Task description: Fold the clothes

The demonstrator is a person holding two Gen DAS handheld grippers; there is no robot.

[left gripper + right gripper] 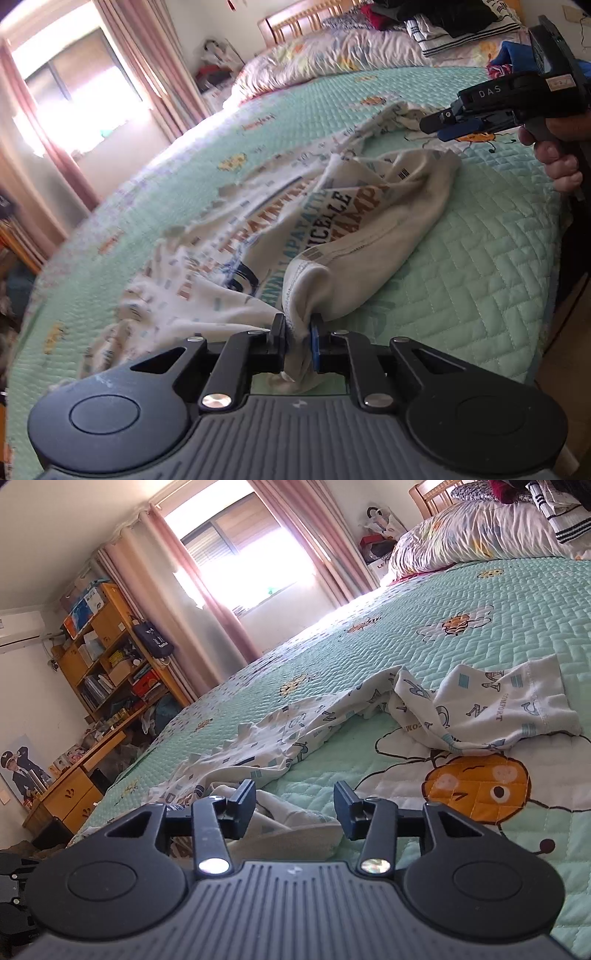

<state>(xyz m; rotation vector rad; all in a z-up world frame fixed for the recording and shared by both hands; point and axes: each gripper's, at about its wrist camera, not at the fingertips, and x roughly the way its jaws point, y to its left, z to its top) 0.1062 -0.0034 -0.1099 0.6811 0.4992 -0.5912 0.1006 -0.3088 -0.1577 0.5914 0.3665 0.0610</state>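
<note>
Folding barely begun: the left gripper (298, 339) pinches a bunched edge of the cream lettered cotton garment (332, 221), lying crumpled on the mint quilted bedspread (480, 277); the right gripper (294, 812) stands parted and empty.

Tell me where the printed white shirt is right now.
The printed white shirt lies crumpled on the green quilt mid-bed, one edge pinched in the left tool.
</note>
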